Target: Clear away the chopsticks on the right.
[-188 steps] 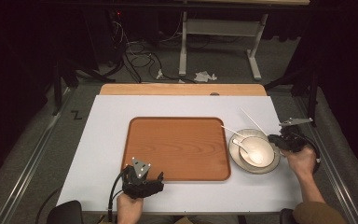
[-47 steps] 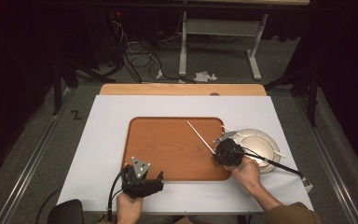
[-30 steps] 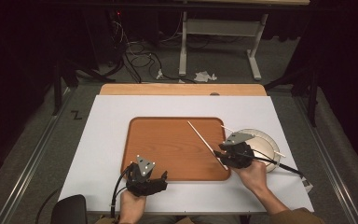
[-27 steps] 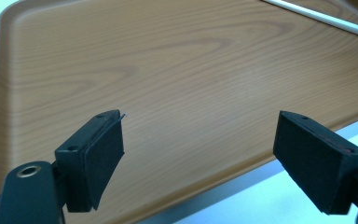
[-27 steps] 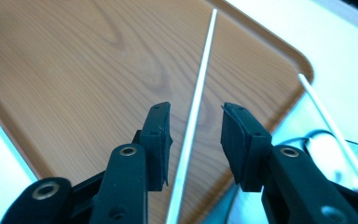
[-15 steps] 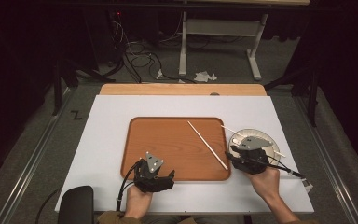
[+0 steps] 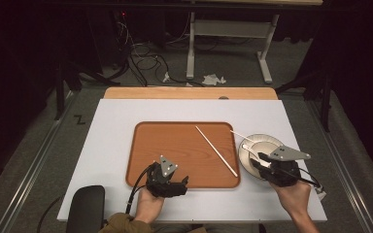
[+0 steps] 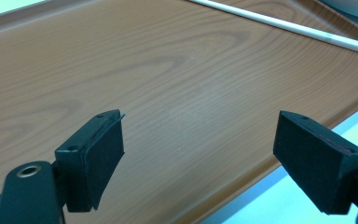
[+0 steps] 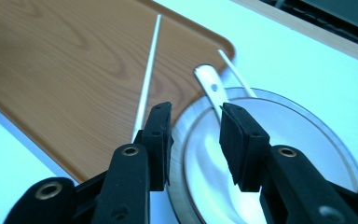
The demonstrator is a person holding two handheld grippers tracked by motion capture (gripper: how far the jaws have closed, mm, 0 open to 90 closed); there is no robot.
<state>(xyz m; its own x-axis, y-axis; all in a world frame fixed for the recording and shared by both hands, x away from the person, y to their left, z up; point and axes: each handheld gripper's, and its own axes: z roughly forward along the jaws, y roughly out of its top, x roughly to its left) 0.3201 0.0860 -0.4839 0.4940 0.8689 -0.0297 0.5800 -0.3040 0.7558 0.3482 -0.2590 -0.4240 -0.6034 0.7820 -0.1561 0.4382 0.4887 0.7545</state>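
Your right gripper [image 7: 258, 162] hangs over the near left rim of the plate [image 7: 245, 145], jaws partly parted and empty, lined up with the spoon [image 9: 212, 86] lying in the bowl [image 7: 267, 148]. One chopstick [image 7: 216, 151] already lies slantwise toward the tray's [image 7: 175, 145] right edge; the other chopstick [image 7: 240, 135] rests across the plate's far rim, just beside the spoon, and could get nudged. Your left gripper [image 7: 172, 187] waits wide open, empty, over the tray's near edge, clear of the work.

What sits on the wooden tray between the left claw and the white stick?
Nothing: in the left gripper view, bare wood grain of the tray runs from the open left claw up to the white stick. The high view agrees.
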